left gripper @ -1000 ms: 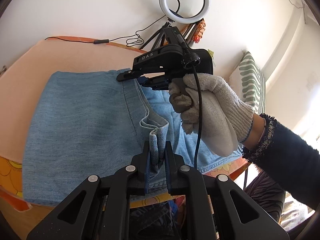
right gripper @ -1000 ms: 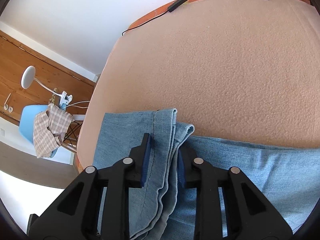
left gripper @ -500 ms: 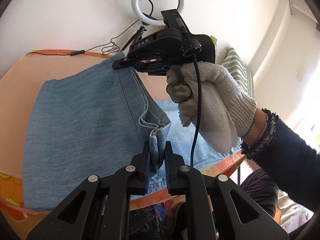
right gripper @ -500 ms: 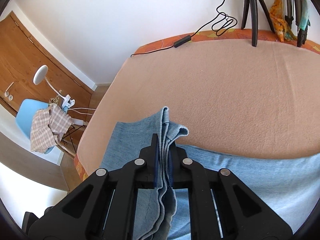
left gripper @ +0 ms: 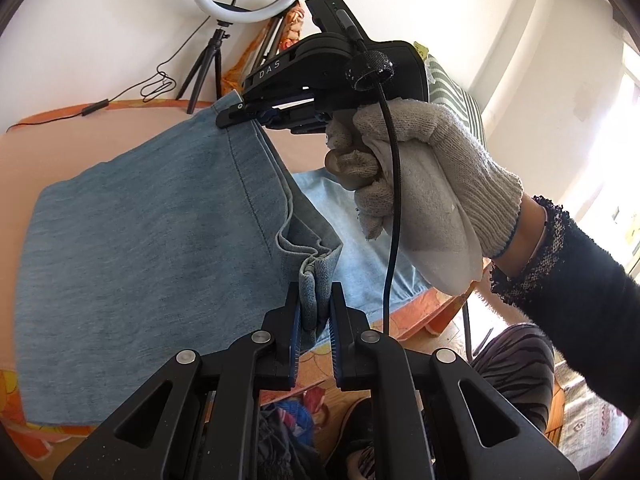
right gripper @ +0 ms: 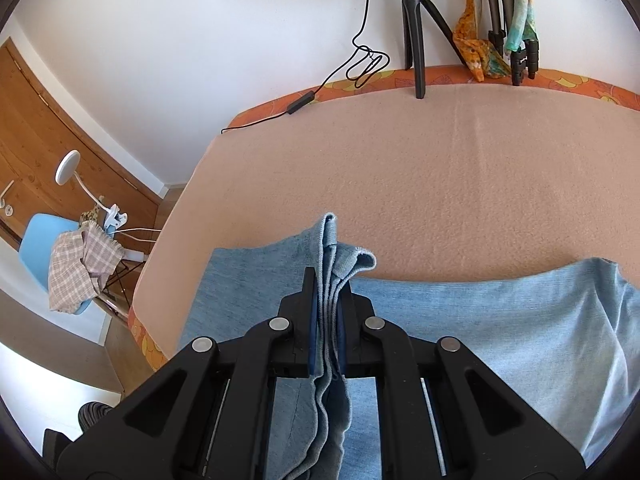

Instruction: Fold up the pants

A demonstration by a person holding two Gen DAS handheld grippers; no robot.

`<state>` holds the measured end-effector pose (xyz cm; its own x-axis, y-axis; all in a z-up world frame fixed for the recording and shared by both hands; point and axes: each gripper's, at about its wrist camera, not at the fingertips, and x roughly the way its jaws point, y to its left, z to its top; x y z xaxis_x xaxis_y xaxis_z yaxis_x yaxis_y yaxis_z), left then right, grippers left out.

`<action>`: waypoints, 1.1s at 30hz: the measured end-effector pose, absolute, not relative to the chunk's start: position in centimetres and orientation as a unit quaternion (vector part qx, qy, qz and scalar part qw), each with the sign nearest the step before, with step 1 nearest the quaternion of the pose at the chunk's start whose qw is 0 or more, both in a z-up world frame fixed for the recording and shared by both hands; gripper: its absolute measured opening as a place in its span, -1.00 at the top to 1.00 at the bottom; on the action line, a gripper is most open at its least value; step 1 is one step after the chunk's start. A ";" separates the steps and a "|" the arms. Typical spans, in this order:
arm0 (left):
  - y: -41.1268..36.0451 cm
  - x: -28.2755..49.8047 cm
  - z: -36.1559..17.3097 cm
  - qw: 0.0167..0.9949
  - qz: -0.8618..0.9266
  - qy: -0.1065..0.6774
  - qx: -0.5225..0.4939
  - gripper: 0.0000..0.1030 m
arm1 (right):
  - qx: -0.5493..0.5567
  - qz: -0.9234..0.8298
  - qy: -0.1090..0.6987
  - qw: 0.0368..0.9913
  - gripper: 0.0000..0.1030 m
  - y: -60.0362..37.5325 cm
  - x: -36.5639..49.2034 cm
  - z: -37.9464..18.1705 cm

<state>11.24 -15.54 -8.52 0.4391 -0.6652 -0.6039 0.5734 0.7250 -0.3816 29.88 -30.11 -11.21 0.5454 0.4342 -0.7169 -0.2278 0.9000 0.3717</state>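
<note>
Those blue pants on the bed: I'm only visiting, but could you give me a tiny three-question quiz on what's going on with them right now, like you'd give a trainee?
1. True or false: the left gripper is shut on a bunched corner of the pants.
2. What does the right gripper clamp? A) the tripod B) several layers of the pants' edge C) nothing
3. Fill in: the held edge is lifted above the peach ____ that covers the bed.

Key: 1 true. 2 B; stacked denim layers show between its pads in the right wrist view. 3 blanket.
</note>
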 end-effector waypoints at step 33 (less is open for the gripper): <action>-27.0 12.8 -8.1 0.807 -0.456 0.373 -0.033 0.80 | 0.128 0.119 0.422 0.890 0.84 -43.3 27.3 -8.7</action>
<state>12.83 -27.03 -8.09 0.3050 -0.7614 -0.5721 0.7120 0.5813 -0.3940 27.31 -43.34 -8.68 0.6152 0.3205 -0.7202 -0.1047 0.9387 0.3284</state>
